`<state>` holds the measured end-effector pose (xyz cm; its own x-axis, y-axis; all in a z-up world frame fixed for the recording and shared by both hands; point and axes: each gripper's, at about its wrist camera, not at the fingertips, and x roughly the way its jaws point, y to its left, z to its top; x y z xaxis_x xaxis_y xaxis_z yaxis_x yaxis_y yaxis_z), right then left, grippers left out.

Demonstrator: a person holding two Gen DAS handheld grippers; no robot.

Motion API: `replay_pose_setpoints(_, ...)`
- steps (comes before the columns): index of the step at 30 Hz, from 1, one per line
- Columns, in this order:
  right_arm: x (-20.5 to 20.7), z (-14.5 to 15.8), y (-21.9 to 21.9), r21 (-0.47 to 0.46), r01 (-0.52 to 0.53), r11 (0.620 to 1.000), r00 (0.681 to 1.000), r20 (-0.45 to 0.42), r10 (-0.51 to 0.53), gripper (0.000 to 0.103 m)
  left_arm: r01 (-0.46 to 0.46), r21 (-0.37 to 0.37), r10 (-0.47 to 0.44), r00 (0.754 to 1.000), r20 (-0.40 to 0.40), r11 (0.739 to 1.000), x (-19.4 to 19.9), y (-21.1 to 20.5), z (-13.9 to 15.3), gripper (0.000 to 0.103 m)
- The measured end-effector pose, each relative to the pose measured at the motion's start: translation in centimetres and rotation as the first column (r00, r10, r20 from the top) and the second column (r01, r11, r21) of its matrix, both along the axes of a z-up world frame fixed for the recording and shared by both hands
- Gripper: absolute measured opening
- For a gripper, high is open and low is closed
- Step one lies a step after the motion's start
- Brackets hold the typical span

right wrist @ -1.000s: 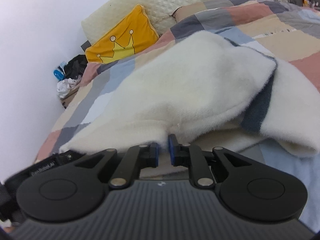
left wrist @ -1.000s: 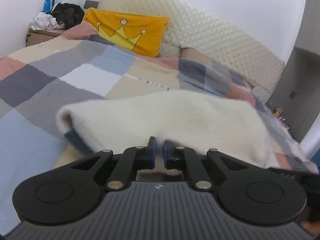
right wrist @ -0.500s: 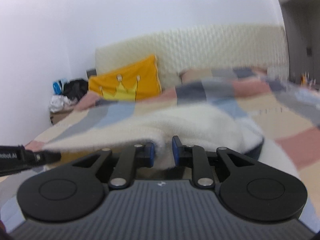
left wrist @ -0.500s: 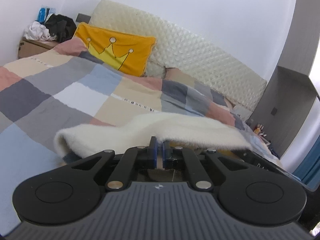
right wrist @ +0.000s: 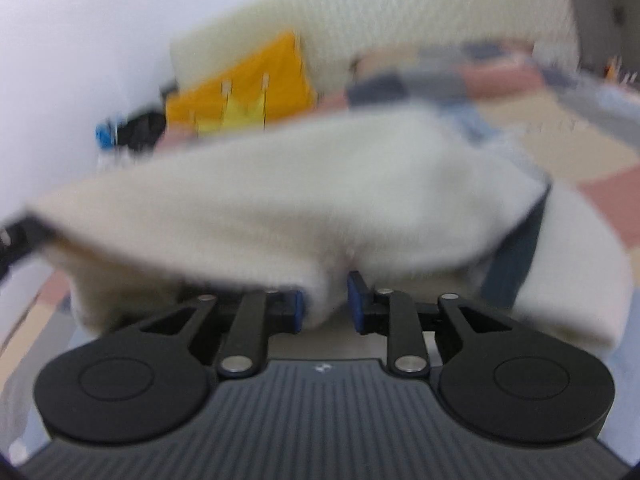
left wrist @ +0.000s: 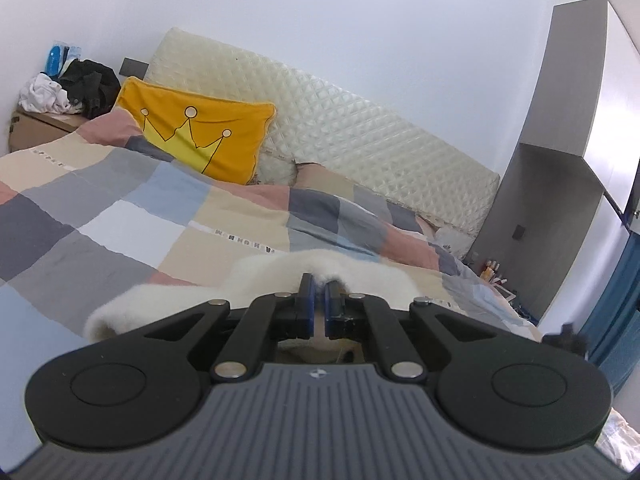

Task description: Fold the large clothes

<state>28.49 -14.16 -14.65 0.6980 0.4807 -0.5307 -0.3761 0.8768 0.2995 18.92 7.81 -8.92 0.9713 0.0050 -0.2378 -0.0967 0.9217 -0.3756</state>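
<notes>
Cream fleece against a patchwork bed

The fleece garment (right wrist: 304,200) is fluffy cream-white with a dark navy-grey lining showing at its fold. The quilt (left wrist: 132,216) under it is a check of beige, grey, pale blue, white, dusty pink and slate squares. The cushion (left wrist: 196,136) is orange-yellow, printed with a paler yellow crown outlined in black. The headboard (left wrist: 360,136) is ivory with a diamond-quilted pattern. Both grippers are black with ribbed grey bodies; the fingers (left wrist: 306,304) carry blue pads. The wall is white, the wardrobe (left wrist: 560,184) grey, the curtain (left wrist: 616,304) teal-blue.
</notes>
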Motion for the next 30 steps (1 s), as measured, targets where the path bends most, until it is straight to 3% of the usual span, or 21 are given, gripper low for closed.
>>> replay_pose_setpoints(4,-0.9,0.4,0.2,-0.044,0.078,0.996,0.995,0.058,-0.075,0.03,0.01,-0.051,-0.009,1.0,0.012,0.999,-0.3,0.4,0.1,0.005)
replay_pose_setpoints(6,-1.3,1.0,-0.5,-0.016,0.136,0.991,0.987,0.093,-0.134,0.031,0.009,-0.081,-0.008,1.0,0.018,0.997,-0.2,0.6,0.2,0.005)
replay_pose_setpoints(8,-1.9,2.0,-1.6,0.034,0.178,0.983,0.972,0.15,-0.182,0.031,-0.004,-0.058,0.006,1.0,0.027,0.998,-0.1,0.3,0.6,0.005)
replay_pose_setpoints(9,-2.1,2.5,-2.1,0.052,0.19,0.98,0.966,0.17,-0.197,0.029,-0.01,-0.055,0.011,0.999,0.033,0.998,-0.1,0.2,0.7,0.005)
replay_pose_setpoints(10,-2.3,3.1,-2.8,0.079,0.2,0.976,0.959,0.188,-0.212,0.021,-0.004,-0.058,0.006,1.0,0.03,0.998,0.0,0.3,0.7,0.005)
replay_pose_setpoints(14,-3.3,4.2,-4.7,0.18,0.166,0.97,0.948,0.241,-0.207,0.011,-0.007,-0.071,0.007,1.0,-0.008,0.997,0.7,0.6,-0.1,0.006)
replay_pose_setpoints(20,-4.3,5.2,-3.9,0.151,0.106,0.983,0.931,0.332,-0.152,0.008,-0.03,-0.079,0.022,0.994,-0.106,0.996,2.2,1.0,-2.5,0.007)
replay_pose_setpoints(23,-4.7,5.2,-3.5,0.134,0.09,0.987,0.925,0.357,-0.133,0.008,-0.034,-0.062,0.024,0.987,-0.158,0.998,3.1,0.8,-3.8,0.022)
replay_pose_setpoints(25,-4.7,5.3,-3.7,0.127,0.091,0.988,0.923,0.362,-0.131,0.008,-0.051,-0.027,0.045,0.982,-0.184,0.998,3.8,0.5,-4.8,0.046)
replay_pose_setpoints(30,-4.1,5.4,-4.1,0.128,0.108,0.986,0.925,0.35,-0.147,0.008,0.018,-0.034,-0.026,0.968,-0.249,0.999,5.4,-0.5,-6.6,0.055)
